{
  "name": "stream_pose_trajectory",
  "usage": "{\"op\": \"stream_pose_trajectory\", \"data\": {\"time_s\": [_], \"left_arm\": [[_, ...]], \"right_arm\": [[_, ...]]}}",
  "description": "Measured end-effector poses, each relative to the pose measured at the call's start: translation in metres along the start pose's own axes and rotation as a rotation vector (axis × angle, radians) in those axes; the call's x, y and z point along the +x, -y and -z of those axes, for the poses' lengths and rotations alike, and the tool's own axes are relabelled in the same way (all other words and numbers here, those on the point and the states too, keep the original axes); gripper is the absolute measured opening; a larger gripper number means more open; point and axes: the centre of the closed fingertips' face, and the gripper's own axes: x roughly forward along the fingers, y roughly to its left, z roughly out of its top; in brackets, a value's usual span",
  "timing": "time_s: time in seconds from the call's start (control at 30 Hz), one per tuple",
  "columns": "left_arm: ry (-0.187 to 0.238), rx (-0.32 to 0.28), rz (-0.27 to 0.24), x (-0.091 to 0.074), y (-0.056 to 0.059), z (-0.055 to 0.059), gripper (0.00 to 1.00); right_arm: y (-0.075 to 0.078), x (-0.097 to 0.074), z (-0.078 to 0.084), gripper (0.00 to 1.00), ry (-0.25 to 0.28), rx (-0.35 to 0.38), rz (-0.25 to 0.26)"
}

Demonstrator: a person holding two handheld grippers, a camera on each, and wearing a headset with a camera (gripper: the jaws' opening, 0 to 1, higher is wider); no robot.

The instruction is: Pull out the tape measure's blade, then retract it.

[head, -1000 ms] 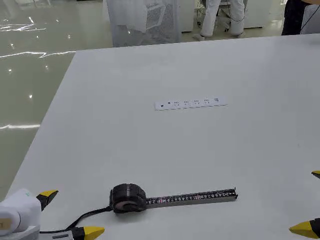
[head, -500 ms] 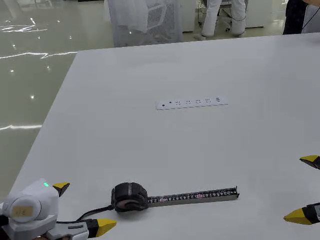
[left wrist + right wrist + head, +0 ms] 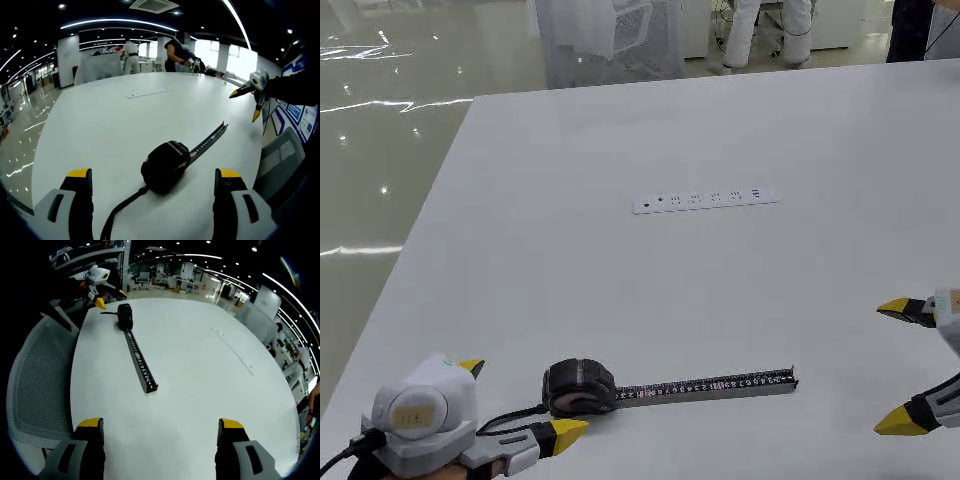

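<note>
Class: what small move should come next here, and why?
Probably ease the left gripper forward and close it on the tape measure's case: its open jaws point at the case without touching it, and the blade already lies pulled out along the table, so retracting comes next.

Head view looks down; opposing gripper views share the tape measure (image 3: 578, 387).

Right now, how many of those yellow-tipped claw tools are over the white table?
2. The left gripper is at the near left, open, just beside the tape measure. The right gripper is at the near right, open, past the end of the blade.
</note>
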Motion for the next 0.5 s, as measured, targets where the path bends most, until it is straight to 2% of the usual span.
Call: {"op": "stream_pose_trajectory", "data": {"time_s": [0.13, 0.2, 0.3, 0.37, 0.4, 0.43, 0.47, 0.5], "left_arm": [[0.025, -0.054, -0.024, 0.002, 0.000, -0.005, 0.99], [0.025, -0.047, -0.017, 0.003, 0.004, -0.007, 0.99], [0.029, -0.054, -0.039, 0.006, 0.006, -0.009, 0.99], [0.046, -0.095, -0.075, 0.007, 0.004, -0.011, 0.99], [0.074, -0.151, -0.098, 0.008, 0.004, -0.012, 0.99], [0.081, -0.165, -0.105, 0.009, 0.005, -0.011, 0.99], [0.065, -0.176, -0.146, 0.010, 0.000, -0.004, 0.99], [0.056, -0.185, -0.164, 0.011, -0.001, -0.001, 0.99]], "right_arm": [[0.005, 0.004, -0.006, 0.92, -0.002, -0.023, -0.005], [0.007, 0.006, -0.009, 0.92, -0.004, -0.031, -0.009], [0.009, 0.011, -0.013, 0.91, -0.007, -0.050, -0.022], [0.011, 0.016, -0.016, 0.91, -0.010, -0.054, -0.032], [0.011, 0.020, -0.017, 0.90, -0.014, -0.061, -0.040], [0.011, 0.022, -0.018, 0.90, -0.015, -0.066, -0.044], [0.011, 0.025, -0.019, 0.89, -0.015, -0.069, -0.049], [0.010, 0.026, -0.020, 0.88, -0.017, -0.074, -0.057]]}}
